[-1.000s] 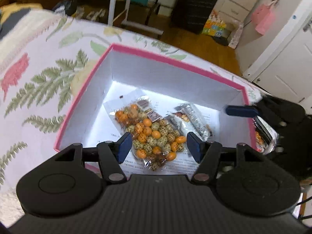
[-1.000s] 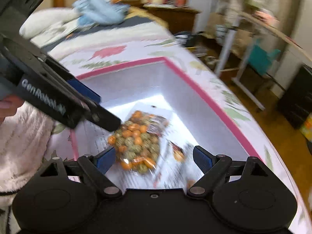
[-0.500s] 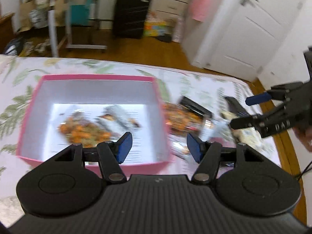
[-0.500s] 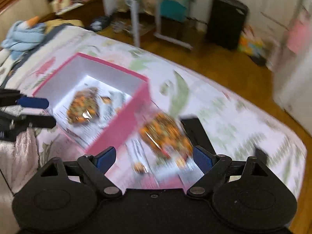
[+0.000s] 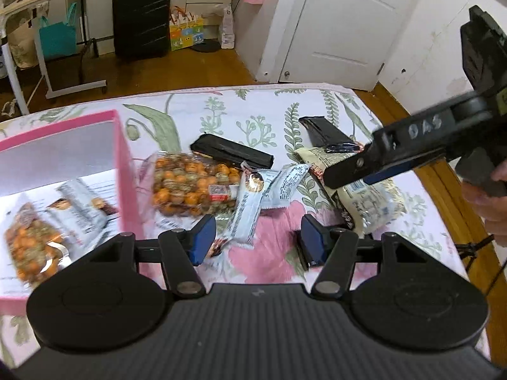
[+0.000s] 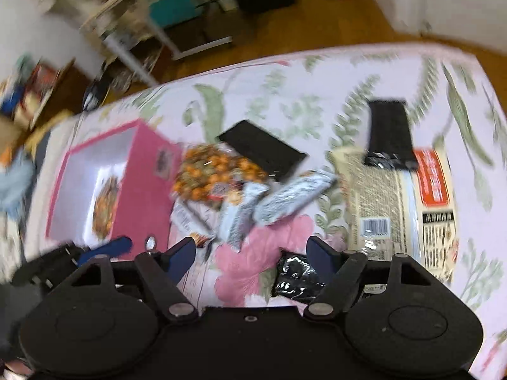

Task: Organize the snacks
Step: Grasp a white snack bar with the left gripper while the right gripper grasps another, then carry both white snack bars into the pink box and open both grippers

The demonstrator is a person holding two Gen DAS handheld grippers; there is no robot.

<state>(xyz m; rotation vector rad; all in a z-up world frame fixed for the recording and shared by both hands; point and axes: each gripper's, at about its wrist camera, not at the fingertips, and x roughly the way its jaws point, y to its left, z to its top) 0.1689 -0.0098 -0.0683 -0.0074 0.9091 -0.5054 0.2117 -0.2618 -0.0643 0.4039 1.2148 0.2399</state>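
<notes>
Snacks heaped on floral bedspread (image 5: 221, 107) beside pink box (image 5: 125, 171).

Clear bag of orange-green balls (image 5: 190, 186) against box wall, long axis 9-to-3; silver bars (image 5: 250, 209) running 7-to-1; two black packs (image 5: 231, 155) slanting 10-to-4. Left hand-held gripper (image 5: 258, 240) spread, empty, low at 6. Right hand-held gripper (image 6: 250, 259) spread, empty, hovering over pile.

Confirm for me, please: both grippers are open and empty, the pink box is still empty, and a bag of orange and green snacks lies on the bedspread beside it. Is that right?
Not quite: the pink box is not empty. The left wrist view shows a bag of orange and green snacks and another packet already inside. The rest holds: the left gripper and right gripper are open and empty, and a second snack bag lies on the bedspread beside the box.
</notes>
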